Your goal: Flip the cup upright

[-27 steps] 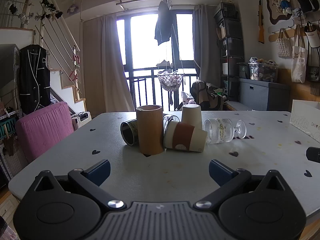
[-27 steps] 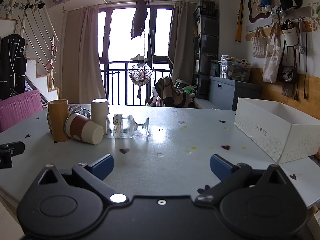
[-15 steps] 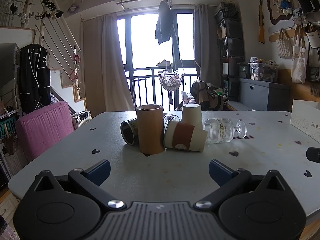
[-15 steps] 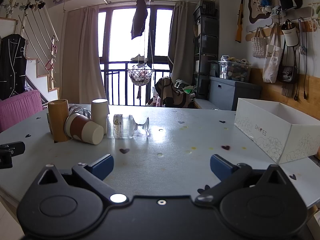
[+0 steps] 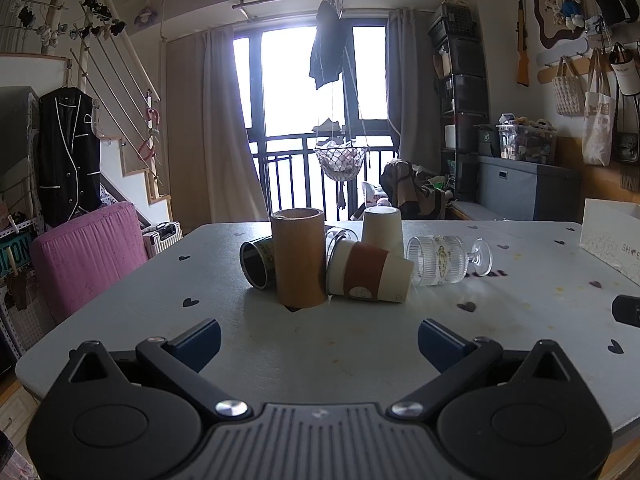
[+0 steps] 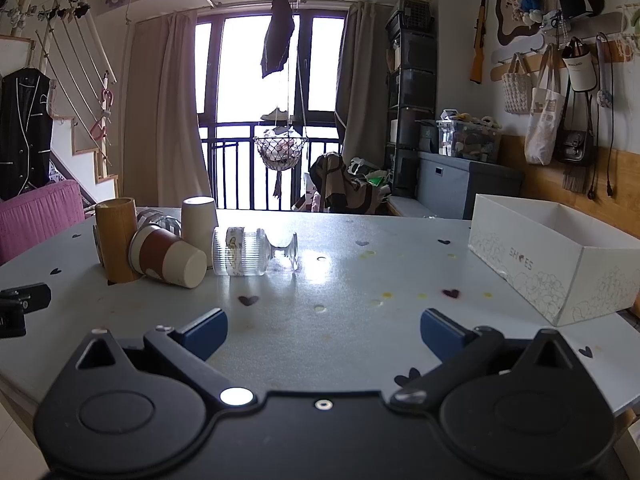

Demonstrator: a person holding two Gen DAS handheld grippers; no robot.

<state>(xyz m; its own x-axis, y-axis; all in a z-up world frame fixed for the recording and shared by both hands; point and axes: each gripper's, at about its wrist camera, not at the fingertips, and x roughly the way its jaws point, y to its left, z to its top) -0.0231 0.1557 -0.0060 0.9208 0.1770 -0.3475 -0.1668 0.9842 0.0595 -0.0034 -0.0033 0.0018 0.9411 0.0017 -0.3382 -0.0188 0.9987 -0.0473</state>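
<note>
Nearest us: left hand-held gripper (image 5: pixel 319 336) and right hand-held gripper (image 6: pixel 323 328), both spread wide, holding nothing, low over the bench (image 5: pixel 360 344). Mid-bench we count six vessels clustered: one tan cylinder (image 5: pixel 299 257) standing, one brown-sleeved paper cup (image 5: pixel 369 272) on its side touching it, one dark can (image 5: pixel 258 262) lying, one striped glass (image 5: pixel 340 236) behind, one white cup (image 5: pixel 383 229) upside down, one stemmed glass (image 5: pixel 446 260) lying with a cartoon label. Far right: one white box (image 6: pixel 556 264) printed "SHOES".
</note>
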